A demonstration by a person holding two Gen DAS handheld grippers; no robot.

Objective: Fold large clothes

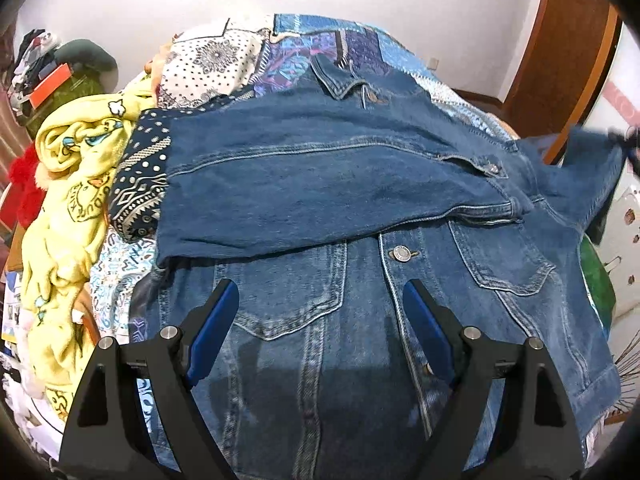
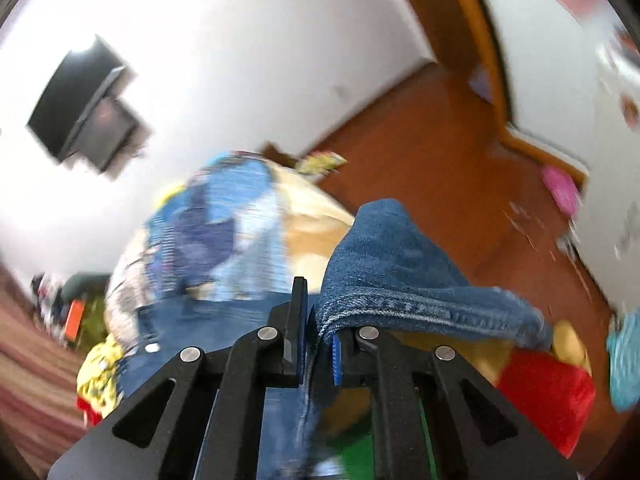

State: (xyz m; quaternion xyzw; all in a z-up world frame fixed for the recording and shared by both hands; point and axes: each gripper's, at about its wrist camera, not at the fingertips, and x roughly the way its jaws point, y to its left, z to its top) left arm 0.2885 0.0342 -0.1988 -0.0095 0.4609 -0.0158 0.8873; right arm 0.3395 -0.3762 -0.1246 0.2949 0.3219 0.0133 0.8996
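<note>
Black jaws with blue pads are seen closest: the left gripper (image 1: 316,320) is spread wide and empty, hovering above the front of a denim jacket (image 1: 360,280). The right gripper (image 2: 316,320) is pressed together, pinching a hem of the same jacket, which is seen raised at the far right edge of the left view. The jacket is spread front-up on a bed covered by a patterned blue quilt (image 1: 320,48). One sleeve (image 1: 320,184) is already laid across the chest. Folding appears partly done; the lifted side and the lengthwise fold seem left. A yellow garment (image 1: 76,184) is heaped beside it.
</note>
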